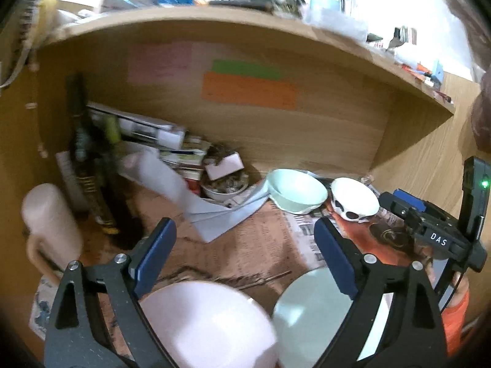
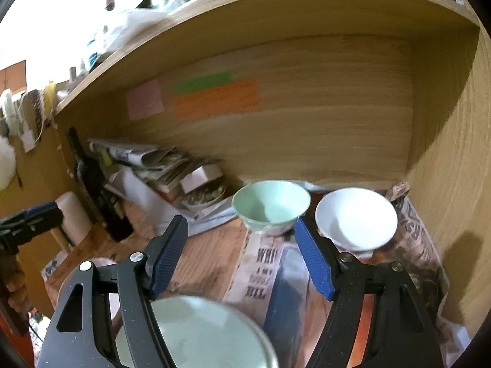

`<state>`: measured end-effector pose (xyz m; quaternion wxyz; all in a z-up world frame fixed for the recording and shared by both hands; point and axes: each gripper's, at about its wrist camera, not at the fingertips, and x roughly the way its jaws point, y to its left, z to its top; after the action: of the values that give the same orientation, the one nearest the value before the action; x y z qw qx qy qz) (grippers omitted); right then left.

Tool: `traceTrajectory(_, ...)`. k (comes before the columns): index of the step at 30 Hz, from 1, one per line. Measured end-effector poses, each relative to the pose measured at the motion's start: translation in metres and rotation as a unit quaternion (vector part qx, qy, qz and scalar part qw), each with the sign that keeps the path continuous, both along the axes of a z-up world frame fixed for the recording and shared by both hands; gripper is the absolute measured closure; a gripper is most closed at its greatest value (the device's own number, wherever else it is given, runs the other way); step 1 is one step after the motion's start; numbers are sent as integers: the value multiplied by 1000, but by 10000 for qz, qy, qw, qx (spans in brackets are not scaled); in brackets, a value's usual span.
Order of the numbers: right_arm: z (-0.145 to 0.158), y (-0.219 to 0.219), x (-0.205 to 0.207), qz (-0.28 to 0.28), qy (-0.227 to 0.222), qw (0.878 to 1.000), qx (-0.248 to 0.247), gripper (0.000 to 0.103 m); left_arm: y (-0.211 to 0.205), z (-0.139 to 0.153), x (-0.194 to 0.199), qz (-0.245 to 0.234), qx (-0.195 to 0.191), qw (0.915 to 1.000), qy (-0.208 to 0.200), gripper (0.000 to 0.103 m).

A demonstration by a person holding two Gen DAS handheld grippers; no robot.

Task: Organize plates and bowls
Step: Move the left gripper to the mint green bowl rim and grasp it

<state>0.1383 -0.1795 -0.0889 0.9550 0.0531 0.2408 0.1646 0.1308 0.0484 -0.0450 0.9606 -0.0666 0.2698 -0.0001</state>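
A mint green bowl (image 1: 296, 193) (image 2: 271, 208) and a white bowl with black spots (image 1: 354, 202) (image 2: 356, 220) stand side by side at the back right of the desk nook. A pale pink plate (image 1: 208, 322) and a mint green plate (image 1: 310, 319) (image 2: 196, 334) lie near the front. My left gripper (image 1: 245, 242) is open and empty above the two plates. My right gripper (image 2: 241, 245) is open and empty above the green plate, short of the bowls. The right gripper's body (image 1: 435, 230) shows at the right of the left wrist view.
Newspaper (image 2: 267, 263) covers the desk under the bowls. A pile of papers and books (image 1: 159, 141), a small dish of clutter (image 1: 225, 185), a dark bottle (image 2: 98, 190) and a pink mug (image 1: 50, 224) crowd the left side. A wooden shelf (image 1: 245, 21) hangs overhead; a side wall (image 2: 454, 168) closes the right.
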Motion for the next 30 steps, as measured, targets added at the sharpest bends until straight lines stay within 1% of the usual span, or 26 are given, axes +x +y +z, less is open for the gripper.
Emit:
traceTrajectory(4, 0, -9, 18, -108, -29, 9999, 14, 33, -16, -4, 40, -74, 80, 9994, 324, 11)
traceTrajectory(7, -7, -15, 36, -156, 98, 9998, 49, 33, -30, -8, 73, -135, 179, 9982, 556, 11)
traceTrajectory(9, -14, -19, 46, -200, 183, 9996, 73, 33, -35, -11, 89, -149, 158, 9975, 667, 11)
traceTrajectory(12, -25, -25, 58, -342, 274, 9990, 110, 33, -42, -17, 118, -195, 19, 9956, 916, 11)
traceTrajectory(15, -36, -30, 67, -297, 465, 9982, 234, 33, -47, -26, 147, -211, -41, 9928, 1175, 11)
traceTrajectory(17, -41, -34, 70, -300, 542, 9978, 223, 33, -51, -34, 164, -220, -48, 9908, 1336, 11)
traceTrajectory(21, -45, -41, 70, -329, 603, 9972, 282, 33, -61, -54, 199, -124, 58, 9869, 1607, 13)
traceTrajectory(23, -47, -43, 69, -350, 618, 9970, 294, 33, -64, -64, 214, -109, 80, 9842, 1765, 19)
traceTrajectory(24, -47, -45, 70, -375, 629, 9969, 295, 33, -66, -69, 222, -107, 98, 9824, 1864, 21)
traceTrajectory(26, -48, -47, 70, -405, 651, 9966, 309, 33, -68, -78, 236, -63, 134, 9792, 2025, 29)
traceTrajectory(27, -49, -48, 71, -405, 668, 9965, 314, 33, -68, -83, 244, -29, 151, 9772, 2119, 30)
traceTrajectory(29, -51, -49, 73, -419, 718, 9960, 322, 33, -66, -90, 255, 13, 118, 9743, 2250, 39)
traceTrajectory(30, -52, -49, 74, -426, 748, 9958, 306, 33, -65, -94, 261, 34, 73, 9725, 2327, 42)
